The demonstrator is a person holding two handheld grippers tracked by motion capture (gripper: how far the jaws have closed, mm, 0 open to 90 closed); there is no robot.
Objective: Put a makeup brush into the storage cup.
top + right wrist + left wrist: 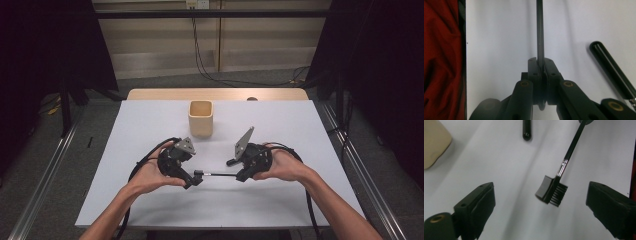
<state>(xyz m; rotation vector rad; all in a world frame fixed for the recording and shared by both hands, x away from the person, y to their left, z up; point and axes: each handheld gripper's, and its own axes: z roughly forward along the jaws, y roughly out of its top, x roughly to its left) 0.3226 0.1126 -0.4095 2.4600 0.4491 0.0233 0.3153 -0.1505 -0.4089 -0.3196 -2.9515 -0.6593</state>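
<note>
White tabletop [150, 200] carries one beige cup [201, 118] and one loose black handle [526, 130]. One slim brush-comb [554, 191] hangs level between the grippers: the right gripper [540, 65] is clamped on its stem, while its comb head sits untouched between the left gripper [539, 202], whose jaws stand wide.
</note>
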